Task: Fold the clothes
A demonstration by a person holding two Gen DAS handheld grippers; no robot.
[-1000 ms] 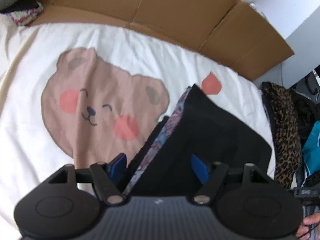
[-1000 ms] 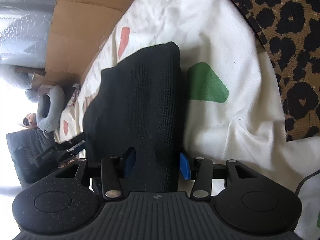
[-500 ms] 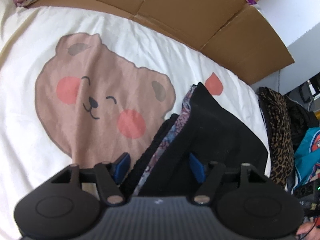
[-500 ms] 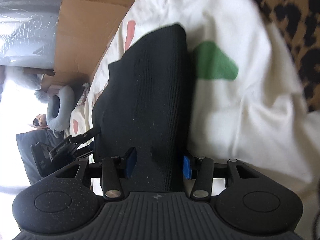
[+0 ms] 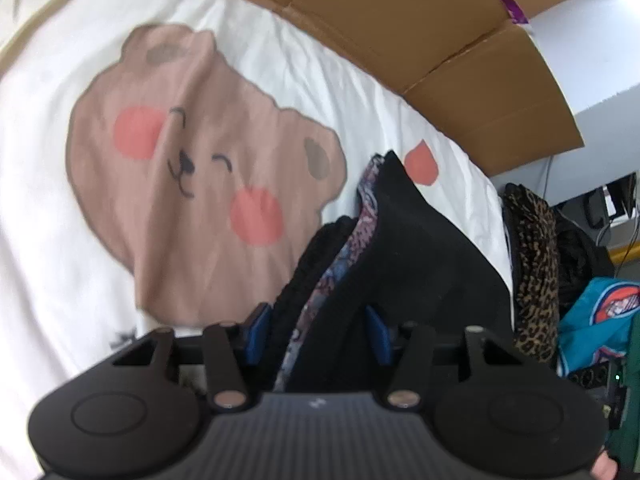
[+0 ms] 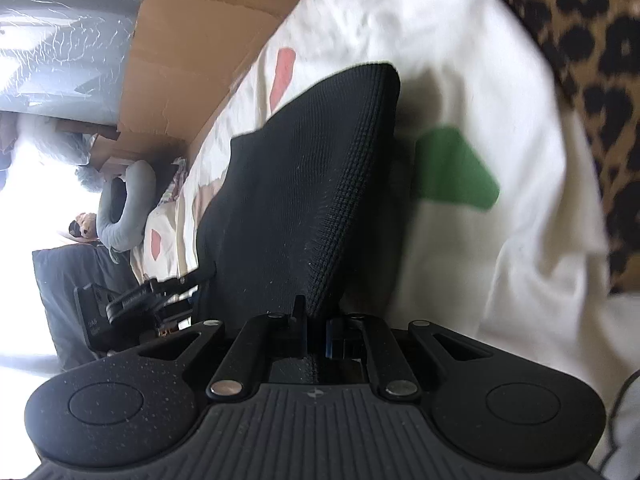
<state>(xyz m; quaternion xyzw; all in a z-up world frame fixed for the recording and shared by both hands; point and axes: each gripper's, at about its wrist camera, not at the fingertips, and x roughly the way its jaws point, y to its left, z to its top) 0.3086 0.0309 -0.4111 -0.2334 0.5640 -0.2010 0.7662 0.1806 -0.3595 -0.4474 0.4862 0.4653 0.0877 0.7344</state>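
the black garment (image 5: 420, 248) lies doubled over on the bed (image 5: 48, 208), on a white cover printed with a bear face (image 5: 192, 184). seen from the left wrist it sits as a layered bundle: a black knit layer, a patterned fabric layer (image 5: 340, 248) sandwiched in the middle, and a broad black panel on top. its far corner points toward the cardboard (image 5: 460, 60) along the bed's edge. so at least one fold appears to be in place. whether more folds or a final smoothing are left, or whether this bundle is about to be set aside, the views don't settle.

the left tool (image 5: 318, 330) is partly spread, its blue pads on either side of the bundle's near edge. whether it is truly squeezing is hard to tell. the right tool (image 6: 316, 330) is pressed nearly together, pinching a thin edge of the black garment (image 6: 304, 200), which rises from it toward the white cover and a green patch (image 6: 456, 176).

beside the bed lies a leopard-print cloth (image 6: 592, 60), with a teal item (image 5: 596, 320) nearby.
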